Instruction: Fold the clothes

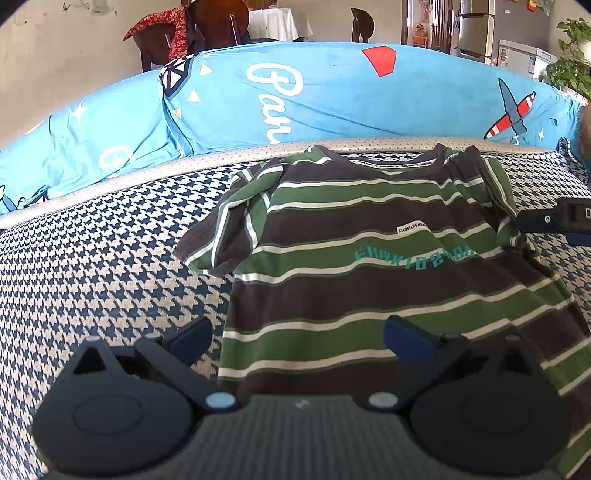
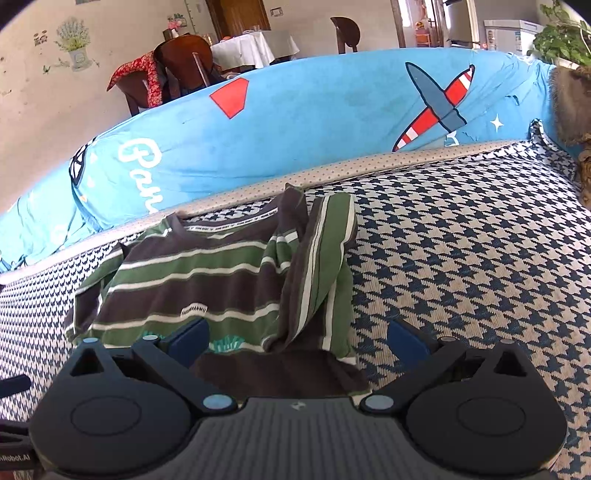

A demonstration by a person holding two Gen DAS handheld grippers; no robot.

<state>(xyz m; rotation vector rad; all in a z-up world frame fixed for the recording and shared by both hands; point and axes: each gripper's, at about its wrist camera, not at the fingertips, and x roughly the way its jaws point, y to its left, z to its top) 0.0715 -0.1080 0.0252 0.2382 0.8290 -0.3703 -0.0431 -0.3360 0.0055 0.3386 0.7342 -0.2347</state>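
A small T-shirt (image 1: 369,258) with green, brown and white stripes lies front up on the houndstooth cushion (image 1: 92,266), collar toward the sofa back. My left gripper (image 1: 297,338) is open over its lower left hem, one finger off the cloth. In the right wrist view the T-shirt (image 2: 207,280) has its right sleeve (image 2: 321,258) folded inward and rumpled. My right gripper (image 2: 297,338) hangs open above the shirt's lower right edge, nothing between its fingers. The right gripper's body (image 1: 557,218) shows at the left view's right edge.
A blue printed sofa cover (image 1: 332,96) rises behind the cushion (image 2: 461,240). Beyond it stand wooden chairs (image 2: 177,70) with a red cloth, a white-clothed table (image 2: 255,44), a fridge (image 1: 476,29) and a green plant (image 2: 561,37).
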